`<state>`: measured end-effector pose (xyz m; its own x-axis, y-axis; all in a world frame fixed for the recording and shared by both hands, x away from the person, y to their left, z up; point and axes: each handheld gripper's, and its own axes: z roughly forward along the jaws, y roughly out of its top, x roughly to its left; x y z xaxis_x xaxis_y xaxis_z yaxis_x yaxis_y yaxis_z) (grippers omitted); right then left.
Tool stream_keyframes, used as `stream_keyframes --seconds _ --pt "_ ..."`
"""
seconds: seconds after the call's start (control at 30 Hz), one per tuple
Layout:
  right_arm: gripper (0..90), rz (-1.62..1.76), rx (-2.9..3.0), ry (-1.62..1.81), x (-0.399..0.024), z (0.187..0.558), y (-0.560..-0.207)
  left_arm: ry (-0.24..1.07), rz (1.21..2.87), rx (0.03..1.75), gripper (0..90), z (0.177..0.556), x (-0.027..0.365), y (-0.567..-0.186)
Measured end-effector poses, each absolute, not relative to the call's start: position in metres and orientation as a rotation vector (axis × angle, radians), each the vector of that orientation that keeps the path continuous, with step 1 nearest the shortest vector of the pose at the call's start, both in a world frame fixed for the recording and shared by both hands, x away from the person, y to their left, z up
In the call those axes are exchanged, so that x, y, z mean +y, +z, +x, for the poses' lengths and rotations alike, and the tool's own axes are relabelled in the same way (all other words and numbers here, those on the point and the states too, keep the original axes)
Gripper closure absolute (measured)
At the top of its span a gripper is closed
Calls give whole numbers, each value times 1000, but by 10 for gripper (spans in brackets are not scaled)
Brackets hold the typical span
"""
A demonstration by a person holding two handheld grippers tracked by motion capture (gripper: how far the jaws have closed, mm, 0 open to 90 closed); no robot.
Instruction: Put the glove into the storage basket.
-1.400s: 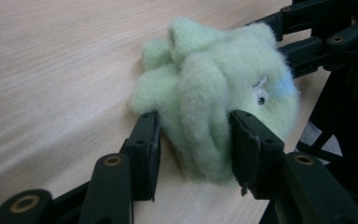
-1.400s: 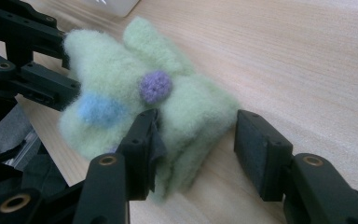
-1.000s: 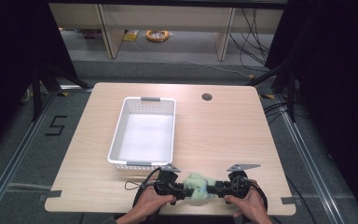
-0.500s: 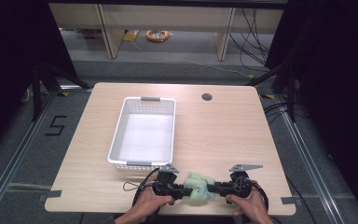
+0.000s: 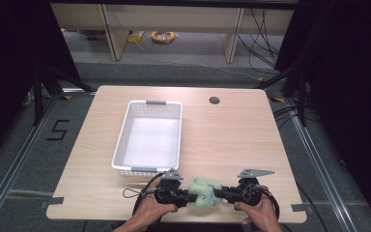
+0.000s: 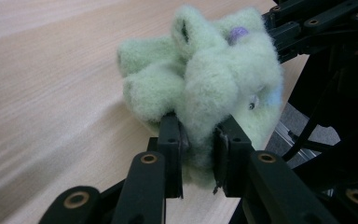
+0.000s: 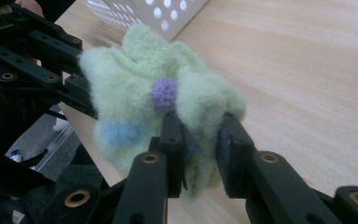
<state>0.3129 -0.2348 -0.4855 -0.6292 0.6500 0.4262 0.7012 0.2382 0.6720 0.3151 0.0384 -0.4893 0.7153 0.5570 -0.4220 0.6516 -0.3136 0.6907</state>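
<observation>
Wooden table (image 5: 232, 145), near edge: both grippers, left (image 5: 186, 197) and right (image 5: 221, 195), pinch the fuzzy green toy (image 5: 204, 191) between them, probably to stretch it.

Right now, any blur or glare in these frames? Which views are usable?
High view: soft and low in detail, even light on the table, dark surroundings, mild glare inside the white basket. Left gripper view: green plush toy fairly sharp, near jaws soft. Right gripper view: the toy's fuzz slightly blurred, no glare.
</observation>
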Motion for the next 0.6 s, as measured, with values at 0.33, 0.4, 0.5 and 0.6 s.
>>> stream_keyframes --seconds 0.33,0.4,0.5,0.6 --pt "748 -1309 -2437 -1396 -230 313 -463 -117 1969 901 741 318 44 -472" --pt "748 -1306 -2442 -1412 -228 314 -461 -105 1974 897 740 318 47 -468" --pt "747 -1269 -2474 -1420 -223 317 -456 -109 1985 893 740 321 53 -460" --pt "747 -1248 -2482 -1435 -216 320 -447 -79 1995 892 740 323 59 -452"
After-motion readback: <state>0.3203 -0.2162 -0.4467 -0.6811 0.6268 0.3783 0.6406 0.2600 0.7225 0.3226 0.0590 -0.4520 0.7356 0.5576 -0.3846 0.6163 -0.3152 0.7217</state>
